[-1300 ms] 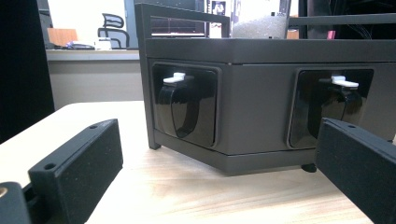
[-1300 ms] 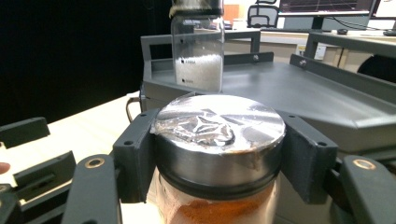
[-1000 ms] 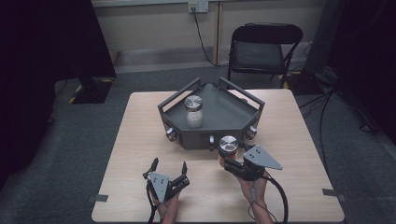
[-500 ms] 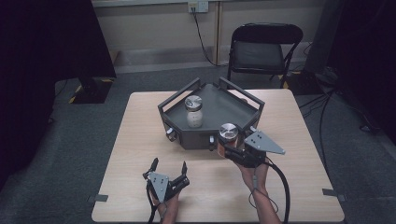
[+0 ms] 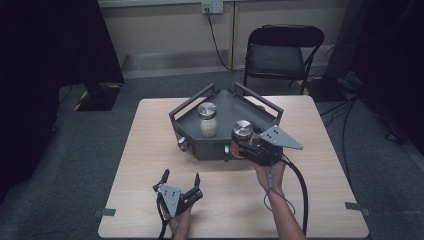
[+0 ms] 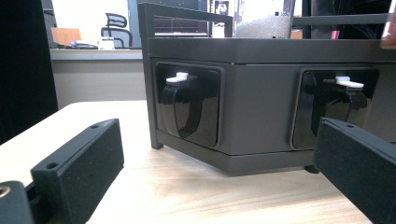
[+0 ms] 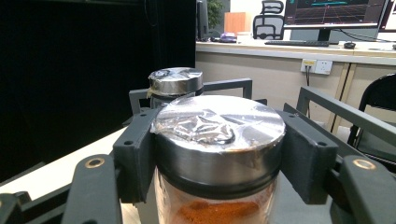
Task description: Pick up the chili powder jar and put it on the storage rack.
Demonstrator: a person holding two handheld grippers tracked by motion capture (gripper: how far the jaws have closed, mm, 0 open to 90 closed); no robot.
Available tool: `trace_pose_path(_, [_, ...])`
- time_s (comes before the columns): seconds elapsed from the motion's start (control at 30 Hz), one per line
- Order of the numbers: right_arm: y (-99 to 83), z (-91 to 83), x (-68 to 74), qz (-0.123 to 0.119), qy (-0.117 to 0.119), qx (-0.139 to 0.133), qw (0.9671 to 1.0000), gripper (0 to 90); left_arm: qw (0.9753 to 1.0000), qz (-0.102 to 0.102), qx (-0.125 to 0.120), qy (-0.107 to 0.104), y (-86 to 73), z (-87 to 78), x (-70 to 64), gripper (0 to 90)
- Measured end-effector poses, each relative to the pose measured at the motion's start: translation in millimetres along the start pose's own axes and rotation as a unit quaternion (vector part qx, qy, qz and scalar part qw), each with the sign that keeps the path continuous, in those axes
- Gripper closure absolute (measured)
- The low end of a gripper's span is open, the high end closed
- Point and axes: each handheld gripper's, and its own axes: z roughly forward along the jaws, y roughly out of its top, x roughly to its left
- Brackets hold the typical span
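1. Hidden/cut off: in the right gripper view the jar (image 7: 218, 154) was cut off at the bottom edge, so its base wasn't visible. In the left gripper view the tray (image 6: 261, 112) top was above eye level and its contents were mostly out of sight; an orange blur at the top right edge was prob. the held jar, hard to tell.
2. Right gripper (image 5: 243, 148) was clamped on the jar (image 5: 241, 137) just below its lid, jaws on both sides, at the tray's (image 5: 227, 107) front right edge. Whether the jar base touched the tray floor couldn't be told.
3. Jar look: glass, silver metal lid w/ crinkled film on top, orange-red powder inside.
4. 2nd jar (image 5: 207, 119) stood upright inside the tray, left of centre, w/ pale contents and the same silver lid; in the right gripper view it sat behind the held one (image 7: 175, 84).
5. Left gripper (image 5: 180, 180) rested on the table (image 5: 150, 150) near the front edge, jaws spread wide, holding nothing, well apart from the tray.
6. Tray: dark grey, angular, rail handles, two recessed front pockets w/ white-tipped latches (image 6: 176, 77).
7. A chair (image 5: 280, 52) stood beyond the table.
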Motion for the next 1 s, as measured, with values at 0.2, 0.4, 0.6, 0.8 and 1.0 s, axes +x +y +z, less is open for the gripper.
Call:
trace_pose_path(0.2, [10.7,8.0,-1.2,-0.007,-0.005,-0.002,1.0,35.0,1.0,-0.001,0.0,0.0,0.1,0.1,0.2,1.5])
trace_pose_path(0.4, [18.1,13.0,-4.4,-0.004,-0.009,-0.006,0.9999,35.1,1.0,-0.001,0.001,-0.001,0.3,0.1,0.6,1.5])
trace_pose_path(0.6, [23.2,16.3,-8.3,-0.001,-0.016,-0.006,0.9999,35.1,1.0,-0.001,0.0,-0.001,0.0,0.1,0.5,1.5])
trace_pose_path(0.8, [28.7,23.2,-10.1,-0.005,-0.024,-0.006,0.9997,35.1,1.0,-0.001,-0.001,-0.002,-0.2,0.1,0.8,1.4])
trace_pose_path(1.0, [36.0,33.5,-7.6,-0.02,-0.039,-0.004,0.999,35.1,1.0,-0.001,0.0,-0.004,0.0,0.1,1.5,1.4])
